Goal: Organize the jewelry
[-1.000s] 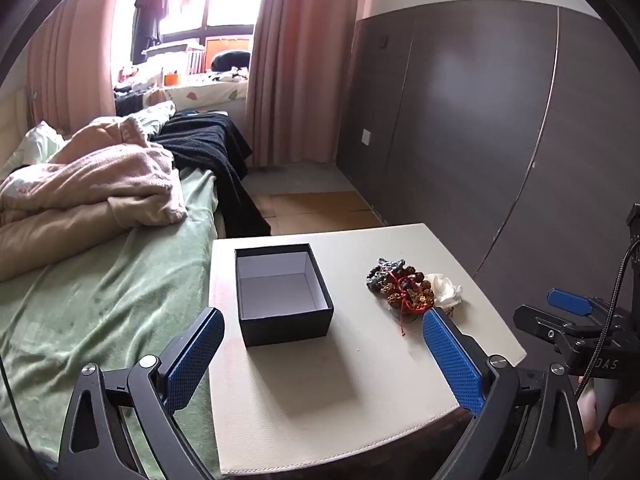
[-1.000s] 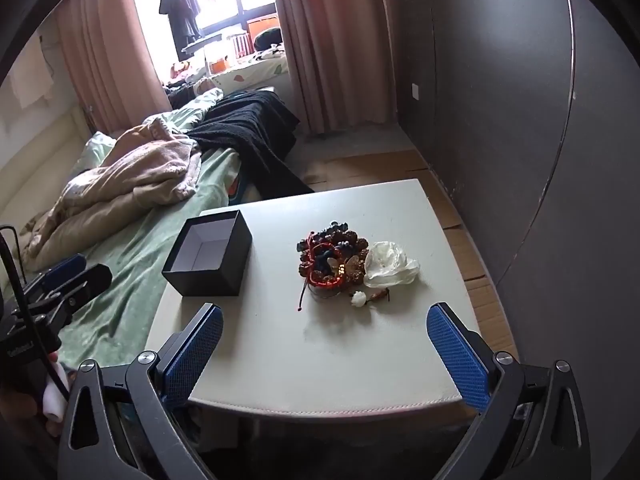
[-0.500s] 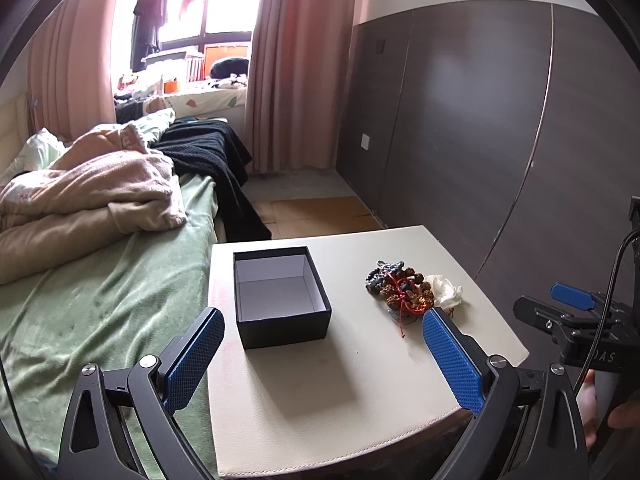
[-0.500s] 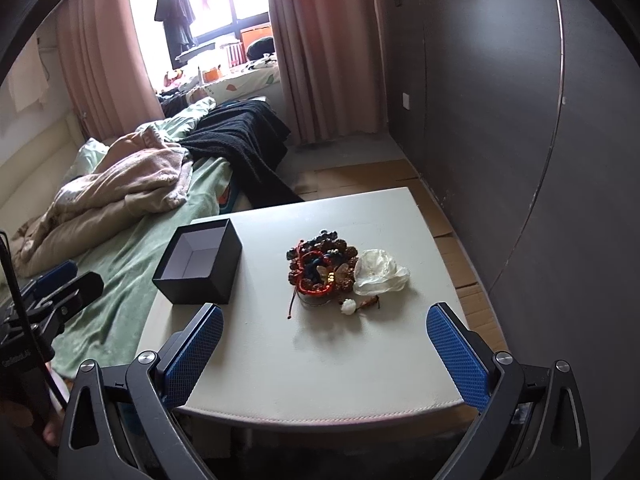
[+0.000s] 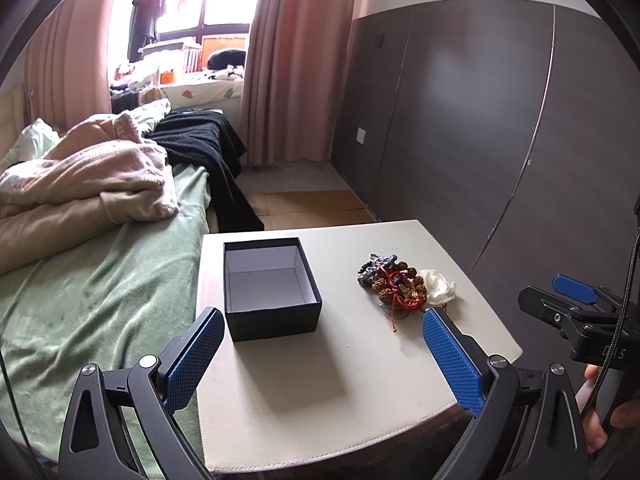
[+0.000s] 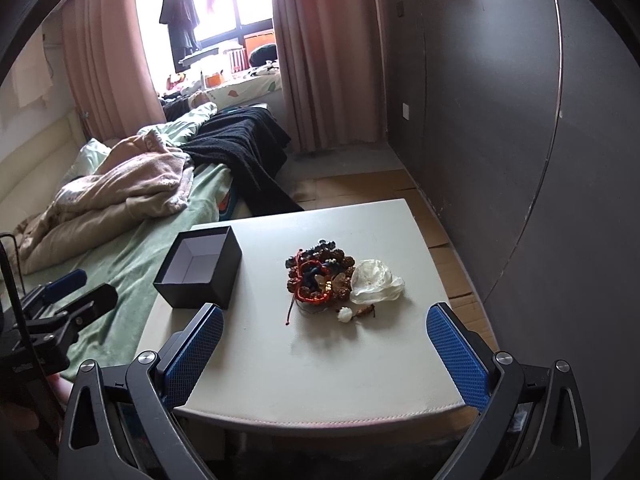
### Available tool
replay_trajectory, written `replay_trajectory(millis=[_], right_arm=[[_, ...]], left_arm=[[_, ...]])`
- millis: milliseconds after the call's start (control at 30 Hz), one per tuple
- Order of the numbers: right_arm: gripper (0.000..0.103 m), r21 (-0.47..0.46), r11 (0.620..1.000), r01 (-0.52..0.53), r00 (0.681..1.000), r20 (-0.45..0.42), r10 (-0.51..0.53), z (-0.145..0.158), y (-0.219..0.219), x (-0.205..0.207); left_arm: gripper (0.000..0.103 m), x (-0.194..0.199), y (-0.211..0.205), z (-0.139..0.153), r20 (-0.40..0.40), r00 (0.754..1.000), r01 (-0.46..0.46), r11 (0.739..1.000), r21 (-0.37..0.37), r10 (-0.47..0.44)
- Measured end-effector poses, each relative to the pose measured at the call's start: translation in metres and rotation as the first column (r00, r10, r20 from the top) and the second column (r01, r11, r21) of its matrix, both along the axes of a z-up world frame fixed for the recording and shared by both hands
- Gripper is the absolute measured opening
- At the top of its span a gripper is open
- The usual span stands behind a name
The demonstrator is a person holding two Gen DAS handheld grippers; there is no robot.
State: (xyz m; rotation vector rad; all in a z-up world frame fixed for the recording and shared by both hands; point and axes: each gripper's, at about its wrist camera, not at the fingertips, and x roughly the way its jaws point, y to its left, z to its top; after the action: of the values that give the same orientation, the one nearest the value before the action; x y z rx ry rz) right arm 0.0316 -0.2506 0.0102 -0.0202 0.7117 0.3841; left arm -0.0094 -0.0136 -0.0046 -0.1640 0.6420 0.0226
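A pile of beaded bracelets with red cord [image 5: 394, 286] [image 6: 318, 278] lies on a small cream table [image 5: 352, 392] [image 6: 360, 364], with a white flower piece [image 5: 439, 287] [image 6: 376, 282] touching its right side. An open black box with a white inside [image 5: 270, 286] [image 6: 200, 266] stands to the left of the pile. My left gripper [image 5: 320, 354] is open and empty, held above the table's near edge. My right gripper [image 6: 326, 350] is open and empty, near the table's front edge. Each gripper shows at the edge of the other's view.
A bed with a green sheet [image 5: 92, 292], a beige blanket [image 5: 80, 184] and a black throw [image 5: 208, 148] runs along the table's left side. A dark panelled wall [image 5: 500, 120] stands to the right. Cardboard [image 5: 312, 204] covers the floor beyond the table.
Both grippers have drifted slightly; the table and its objects sit a little differently in each view. Both stay open. The box and the jewelry have not moved.
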Motion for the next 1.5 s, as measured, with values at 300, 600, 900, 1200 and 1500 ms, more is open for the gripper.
replay_trajectory(millis=[300,600,900,1200,1500], right_arm=[[0.102,0.019,1.0,-0.014,1.0,-0.013,0.014,0.002,0.0,0.001],[0.102,0.018,1.0,-0.009,1.0,-0.011,0.01,0.003,-0.004,0.0],[0.102,0.01,1.0,-0.009,1.0,-0.017,0.009,0.002,-0.002,-0.001],[0.102,0.002,1.0,-0.006,1.0,-0.015,0.006,0.003,-0.001,0.001],[0.102,0.016,0.999,0.027,0.999,-0.016,-0.027,0.003,-0.009,0.016]], left_arm=[[0.099,0.003,-0.003,-0.004,-0.005,1.0,-0.013,1.0,0.004,0.013],[0.099,0.002,-0.004,-0.005,-0.006,1.0,-0.015,1.0,0.013,0.015],[0.099,0.002,-0.003,-0.004,-0.005,1.0,-0.019,1.0,0.016,0.019],[0.099,0.008,-0.002,-0.003,0.006,0.999,-0.038,0.999,0.008,0.038],[0.099,0.03,-0.003,-0.006,-0.005,0.999,-0.054,0.998,-0.042,0.054]])
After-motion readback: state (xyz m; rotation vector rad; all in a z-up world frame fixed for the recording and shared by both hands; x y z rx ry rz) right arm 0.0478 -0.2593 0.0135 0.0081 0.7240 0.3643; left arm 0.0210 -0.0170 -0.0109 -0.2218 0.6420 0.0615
